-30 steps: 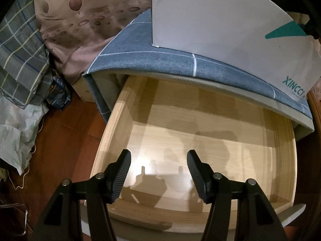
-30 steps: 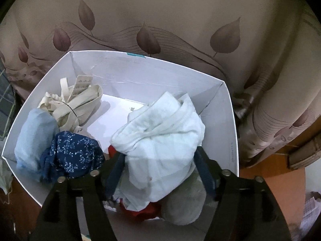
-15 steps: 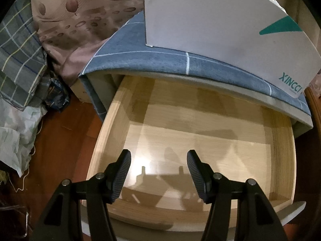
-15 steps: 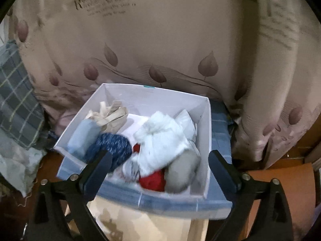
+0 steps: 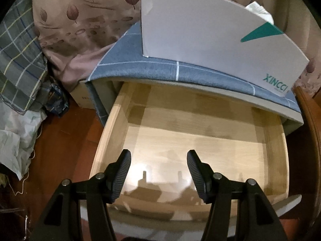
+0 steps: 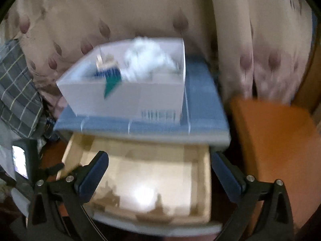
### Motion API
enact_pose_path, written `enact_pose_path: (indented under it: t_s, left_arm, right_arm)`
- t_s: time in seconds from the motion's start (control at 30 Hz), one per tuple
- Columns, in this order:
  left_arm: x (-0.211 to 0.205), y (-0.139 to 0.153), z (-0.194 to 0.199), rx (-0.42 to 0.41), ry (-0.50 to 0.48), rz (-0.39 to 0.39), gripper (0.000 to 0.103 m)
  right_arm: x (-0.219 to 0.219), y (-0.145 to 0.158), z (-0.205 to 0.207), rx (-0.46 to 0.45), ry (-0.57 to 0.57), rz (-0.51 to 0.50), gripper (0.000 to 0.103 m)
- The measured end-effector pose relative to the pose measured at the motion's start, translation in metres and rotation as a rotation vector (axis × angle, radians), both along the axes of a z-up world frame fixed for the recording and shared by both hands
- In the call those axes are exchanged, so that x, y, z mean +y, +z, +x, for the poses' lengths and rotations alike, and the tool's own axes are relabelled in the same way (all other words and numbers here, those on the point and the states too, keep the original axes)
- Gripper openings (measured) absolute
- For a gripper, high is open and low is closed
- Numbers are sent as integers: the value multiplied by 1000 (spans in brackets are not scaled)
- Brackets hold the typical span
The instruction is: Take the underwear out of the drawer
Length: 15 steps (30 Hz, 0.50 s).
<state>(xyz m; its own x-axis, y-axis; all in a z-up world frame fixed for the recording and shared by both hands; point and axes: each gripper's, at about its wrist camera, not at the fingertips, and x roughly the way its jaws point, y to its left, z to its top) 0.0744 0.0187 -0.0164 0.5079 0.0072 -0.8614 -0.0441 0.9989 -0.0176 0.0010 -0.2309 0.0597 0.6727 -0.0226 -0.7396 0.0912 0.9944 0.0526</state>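
The pale wooden drawer (image 5: 200, 140) is pulled out and its bare bottom shows, with only shadows on it. My left gripper (image 5: 158, 158) hangs open above the drawer's front part, nothing between its fingers. On the blue-covered cabinet top (image 5: 160, 70) stands a white box (image 5: 210, 46) with a white garment (image 5: 258, 10) peeking over its rim. The blurred right wrist view shows that box (image 6: 128, 92) holding the white underwear (image 6: 148, 58) and darker pieces. My right gripper (image 6: 158, 166) is over the drawer (image 6: 144, 180), its jaws opening wide with nothing between them.
A leaf-patterned curtain (image 5: 80, 30) hangs behind the cabinet. A plaid cloth (image 5: 18, 64) and pale bags (image 5: 14, 132) lie on the wooden floor at the left. An orange stool or box (image 6: 274, 140) stands right of the cabinet. A small device with a screen (image 6: 20, 160) shows at the left edge.
My right gripper let go of the white underwear in the box, opened wide and pulled back until it hangs over the drawer. The left gripper drew back slightly and stays open.
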Motion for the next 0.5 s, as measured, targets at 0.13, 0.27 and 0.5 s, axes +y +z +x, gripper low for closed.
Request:
enact_pose_path:
  t_s: [0.13, 0.27, 0.5]
  left_arm:
    - [-8, 9, -15, -17, -44, 53, 59]
    - [-10, 12, -26, -27, -55, 67, 59]
    - [-13, 15, -37, -50, -73, 100, 59]
  right_arm:
    - [6, -41, -7, 51, -60, 4, 102]
    - [22, -68, -11, 68, -73, -36, 102]
    - [29, -87, -21, 98, -81, -21, 102]
